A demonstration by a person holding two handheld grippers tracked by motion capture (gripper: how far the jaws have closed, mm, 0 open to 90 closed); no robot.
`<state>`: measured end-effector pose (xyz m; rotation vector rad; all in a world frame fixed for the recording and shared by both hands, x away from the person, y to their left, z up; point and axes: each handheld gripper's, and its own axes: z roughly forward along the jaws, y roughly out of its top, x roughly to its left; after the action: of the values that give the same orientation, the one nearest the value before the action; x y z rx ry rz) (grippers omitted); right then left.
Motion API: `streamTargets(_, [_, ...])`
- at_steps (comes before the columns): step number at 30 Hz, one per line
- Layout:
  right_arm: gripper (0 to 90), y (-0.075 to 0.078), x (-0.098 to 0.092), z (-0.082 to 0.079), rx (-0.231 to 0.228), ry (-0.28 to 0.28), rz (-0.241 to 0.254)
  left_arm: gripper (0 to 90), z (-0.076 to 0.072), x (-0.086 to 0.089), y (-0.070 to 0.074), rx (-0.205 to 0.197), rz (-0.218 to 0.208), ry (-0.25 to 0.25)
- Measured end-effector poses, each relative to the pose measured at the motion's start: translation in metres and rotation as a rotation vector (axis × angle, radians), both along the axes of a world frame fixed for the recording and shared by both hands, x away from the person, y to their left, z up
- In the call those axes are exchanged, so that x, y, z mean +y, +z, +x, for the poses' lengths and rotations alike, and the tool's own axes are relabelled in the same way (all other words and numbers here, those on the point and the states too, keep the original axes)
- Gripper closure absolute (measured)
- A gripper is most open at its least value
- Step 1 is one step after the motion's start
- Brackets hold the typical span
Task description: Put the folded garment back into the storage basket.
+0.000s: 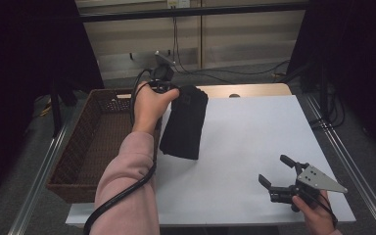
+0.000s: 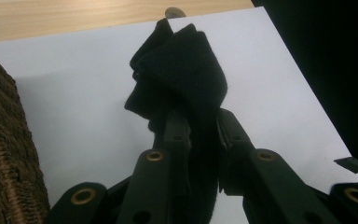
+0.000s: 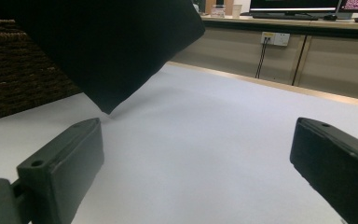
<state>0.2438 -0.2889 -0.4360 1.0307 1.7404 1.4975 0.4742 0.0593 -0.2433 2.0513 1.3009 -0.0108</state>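
Black fabric is the thing in hand: a folded black cloth (image 1: 184,122) hangs from the left gripper (image 1: 169,89) in the high view, clear of the white table (image 1: 254,147) or nearly so (its lower edge sits low over the white surface, just beside the wicker basket (image 1: 88,147)). The jaws are clamped on the cloth's upper end. A pink sleeve (image 1: 127,186) comes up from the bottom edge to the hand around that gripper. At the near right corner of the table, the right gripper (image 1: 274,171) rests low in the other hand, well apart from the cloth, its jaws spread with nothing between them.

From the left gripper view, the two black jaws pinch together on the cloth (image 2: 177,79), which bunches into folds beyond them over the white table (image 2: 74,93). The basket's woven wall (image 2: 4,154) runs down the left edge.

From the right gripper view, the right gripper (image 3: 196,168) has its jaws wide apart over the bare white table (image 3: 205,140). The cloth (image 3: 112,46) hangs at upper left with one corner pointing down, close above the surface; whether it touches I cannot tell. The basket (image 3: 14,79) sits behind it.
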Motion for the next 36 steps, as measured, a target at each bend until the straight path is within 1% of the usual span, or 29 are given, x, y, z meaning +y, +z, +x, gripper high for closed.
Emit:
streamTargets(1, [2.4, 0.0, 0.0, 0.0, 0.0, 0.0, 0.001, 77.3, 0.0, 0.001, 0.003, 0.004, 0.003, -0.014])
streamTargets(6, [2.4, 0.0, 0.0, 0.0, 0.0, 0.001, 0.002, 77.3, -0.001, 0.003, 0.01, -0.001, 0.001, -0.008])
streamTargets(7, [2.4, 0.0, 0.0, 0.0, 0.001, 0.001, 0.002, 77.3, -0.001, 0.004, 0.012, 0.004, -0.006, -0.003])
streamTargets(8, [2.4, 0.0, 0.0, 0.0, 0.001, 0.001, 0.002, 77.3, -0.001, 0.005, 0.014, 0.003, 0.004, -0.007])
streamTargets(10, [2.4, 0.0, 0.001, 0.0, 0.004, -0.005, 0.005, 77.3, -0.002, 0.006, 0.018, 0.004, 0.003, 0.003])
streamTargets(13, [2.3, 0.0, 0.001, 0.0, -0.002, -0.005, 0.002, 77.3, -0.003, 0.008, 0.024, -0.002, 0.006, 0.005])
streamTargets(14, [2.3, 0.0, 0.001, 0.0, -0.001, -0.004, 0.002, 77.4, -0.004, 0.008, 0.026, 0.003, 0.006, 0.005])
streamTargets(15, [2.4, 0.0, 0.0, 0.0, 0.001, -0.006, -0.001, 77.3, -0.005, 0.01, 0.031, 0.004, 0.022, 0.001])
streamTargets(16, [2.4, 0.001, 0.0, 0.0, -0.001, -0.004, -0.007, 77.4, -0.005, 0.01, 0.031, 0.004, 0.022, 0.001])
streamTargets(17, [2.3, 0.001, 0.0, 0.0, 0.001, -0.007, -0.008, 77.4, -0.005, 0.011, 0.035, 0.0, 0.024, -0.002])
streamTargets(21, [2.4, 0.001, 0.0, -0.001, 0.001, -0.006, -0.008, 77.4, -0.005, 0.012, 0.041, 0.003, 0.024, 0.002])
streamTargets(22, [2.3, 0.0, 0.0, 0.0, -0.009, 0.003, 0.003, 77.4, -0.006, 0.012, 0.042, 0.004, 0.023, 0.006])
streamTargets(23, [2.3, 0.001, 0.0, -0.001, 0.0, -0.004, -0.006, 77.4, -0.006, 0.012, 0.046, 0.001, 0.026, 0.006])
streamTargets(24, [2.3, 0.0, 0.0, 0.0, -0.01, 0.004, 0.002, 77.4, -0.006, 0.012, 0.047, 0.004, 0.025, 0.006])
streamTargets(25, [2.3, 0.0, 0.0, 0.0, -0.01, 0.004, 0.002, 77.4, -0.006, 0.012, 0.047, 0.004, 0.025, 0.006])
streamTargets(26, [2.3, 0.001, 0.0, -0.001, 0.007, -0.011, -0.004, 77.4, -0.006, 0.013, 0.049, 0.001, 0.024, 0.004])
streamTargets(27, [2.3, 0.001, 0.0, -0.001, 0.008, -0.011, -0.002, 77.4, -0.007, 0.013, 0.051, -0.006, 0.022, 0.007])
streamTargets(28, [2.3, 0.001, 0.0, -0.001, 0.006, -0.01, -0.003, 77.4, -0.007, 0.015, 0.054, 0.0, 0.031, 0.008])
streamTargets(29, [2.3, 0.001, 0.0, -0.001, 0.006, -0.01, -0.003, 77.4, -0.007, 0.015, 0.054, 0.0, 0.031, 0.008])
streamTargets(30, [2.3, 0.001, 0.0, -0.001, 0.007, -0.011, -0.004, 77.4, -0.007, 0.017, 0.057, 0.0, 0.032, 0.006])
streamTargets(32, [2.3, 0.001, 0.0, -0.001, 0.008, -0.01, -0.003, 77.4, -0.007, 0.018, 0.059, -0.003, 0.025, 0.014])
streamTargets(33, [2.3, 0.001, 0.0, -0.001, 0.007, -0.01, -0.003, 77.4, -0.007, 0.021, 0.062, -0.01, 0.036, 0.016])
streamTargets(35, [2.3, 0.001, 0.0, -0.001, 0.001, -0.004, -0.005, 77.4, -0.007, 0.022, 0.064, -0.009, 0.031, 0.016])
streamTargets(36, [2.3, 0.001, 0.0, -0.001, 0.001, -0.004, -0.005, 77.4, -0.007, 0.024, 0.068, -0.01, 0.039, 0.018])
